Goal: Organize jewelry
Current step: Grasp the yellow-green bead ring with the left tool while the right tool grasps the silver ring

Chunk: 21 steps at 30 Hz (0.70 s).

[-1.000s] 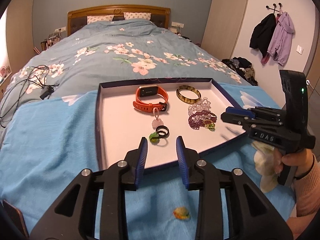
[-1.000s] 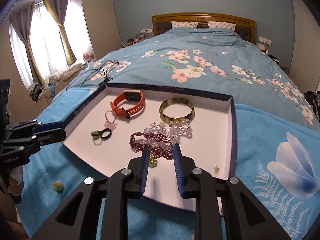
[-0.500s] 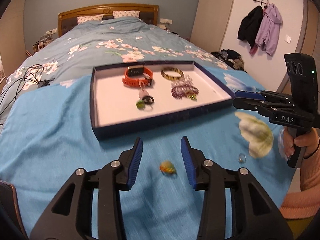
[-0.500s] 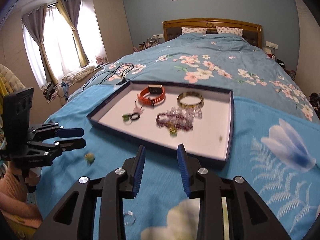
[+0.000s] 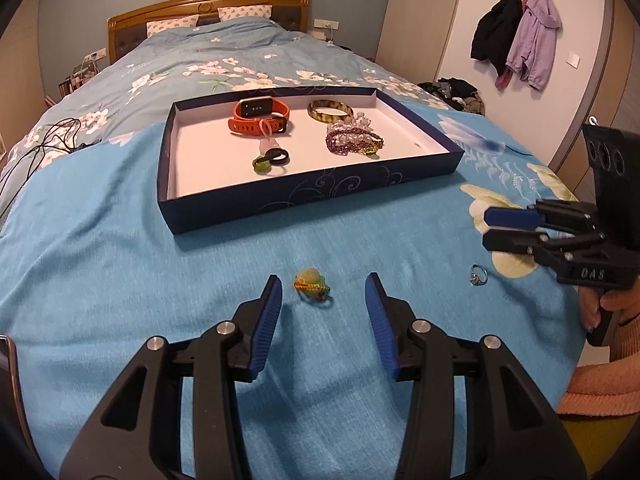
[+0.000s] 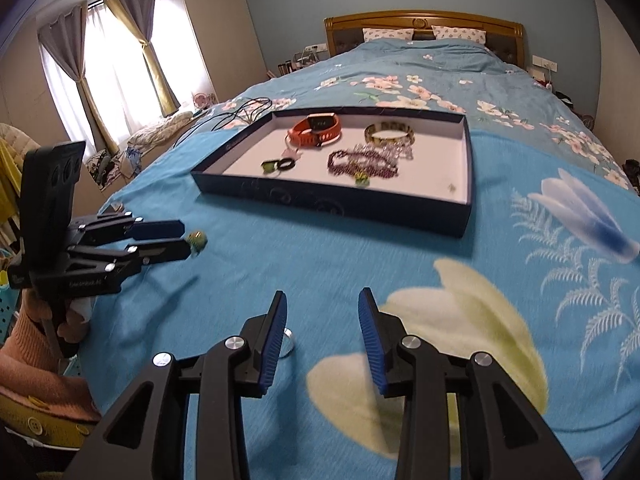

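Note:
A dark blue tray (image 5: 304, 194) (image 6: 332, 208) lies on the blue blanket. It holds an orange watch (image 5: 258, 118), a bangle (image 5: 330, 110), purple beads (image 5: 352, 142) and two small rings (image 5: 271, 159). A yellow-green ring (image 5: 311, 282) lies on the blanket just ahead of my open, empty left gripper (image 5: 323, 292); it also shows in the right wrist view (image 6: 197, 238). A silver ring (image 5: 477, 276) (image 6: 289, 340) lies by the left finger of my open, empty right gripper (image 6: 322, 308).
Black cables (image 5: 44, 140) lie on the floral duvet left of the tray. Coats (image 5: 516, 44) hang on the right wall. Curtained windows (image 6: 108, 72) are on the left. The bed's front edge is near both hands.
Both grippers pulled back from the tray toward the bed's near edge and opened wider. The left one now faces the yellow-green ring, the right one sits by the silver ring.

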Each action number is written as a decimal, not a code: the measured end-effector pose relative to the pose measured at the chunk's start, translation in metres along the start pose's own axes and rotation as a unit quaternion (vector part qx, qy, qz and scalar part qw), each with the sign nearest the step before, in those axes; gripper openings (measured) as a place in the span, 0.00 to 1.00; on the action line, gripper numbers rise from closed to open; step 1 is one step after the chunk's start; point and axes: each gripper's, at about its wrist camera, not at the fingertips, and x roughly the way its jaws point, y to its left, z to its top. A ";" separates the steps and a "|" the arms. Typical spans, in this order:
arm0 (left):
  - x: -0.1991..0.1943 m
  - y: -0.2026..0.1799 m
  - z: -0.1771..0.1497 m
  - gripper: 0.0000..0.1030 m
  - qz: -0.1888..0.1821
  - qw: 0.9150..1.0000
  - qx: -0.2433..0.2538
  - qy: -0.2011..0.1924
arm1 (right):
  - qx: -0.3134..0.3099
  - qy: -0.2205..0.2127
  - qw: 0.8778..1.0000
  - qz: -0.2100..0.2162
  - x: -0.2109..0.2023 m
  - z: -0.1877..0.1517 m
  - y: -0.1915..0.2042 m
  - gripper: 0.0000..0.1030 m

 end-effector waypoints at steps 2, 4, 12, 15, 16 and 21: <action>0.001 0.000 0.000 0.42 0.002 1.000 -0.001 0.002 | -0.007 0.005 1.000 0.000 0.000 -0.003 0.004 0.34; 0.001 0.001 -0.001 0.42 0.002 1.000 -0.003 0.003 | -0.015 0.010 1.000 0.005 0.000 -0.007 0.010 0.34; 0.004 0.003 0.001 0.42 0.005 1.000 -0.011 0.006 | -0.051 0.022 0.998 -0.011 0.006 -0.017 0.032 0.34; 0.004 0.003 0.001 0.42 0.004 1.000 -0.011 0.006 | -0.073 0.024 0.997 -0.029 0.008 -0.018 0.039 0.32; 0.005 0.003 0.001 0.42 0.004 1.000 -0.011 0.008 | -0.076 0.024 0.996 -0.030 0.008 -0.018 0.040 0.29; 0.009 0.003 0.002 0.41 0.001 1.000 -0.013 0.014 | -0.072 0.022 0.997 -0.028 0.007 -0.018 0.038 0.18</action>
